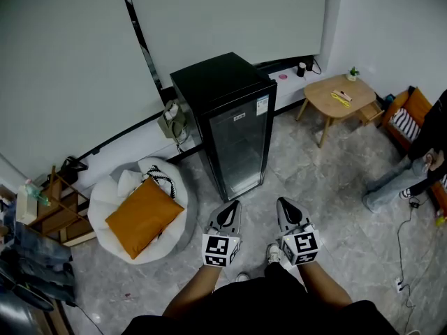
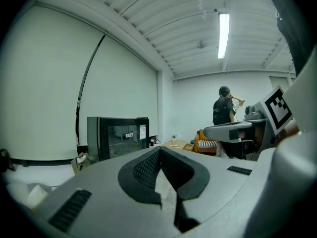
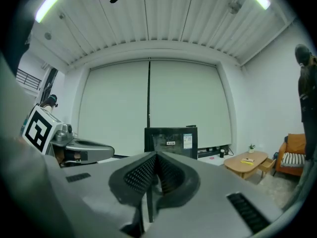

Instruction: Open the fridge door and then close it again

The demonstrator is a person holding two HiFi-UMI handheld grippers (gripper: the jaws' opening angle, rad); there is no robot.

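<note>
While jaws are together on nothing, left gripper [image 1: 227, 218] and right gripper [image 1: 288, 215] are held short of fridge [image 1: 209, 82]; door [image 1: 241, 149] is judged stiff, glazed and seal-held, best taken by a side edge.

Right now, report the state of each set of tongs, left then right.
Left tongs: closed, holding nothing.
Right tongs: closed, holding nothing.

Grey marble floor [image 1: 335, 187], pale drawn blinds [image 1: 70, 61], small wooden table [image 1: 328, 100], white beanbag [image 1: 105, 195]
</note>
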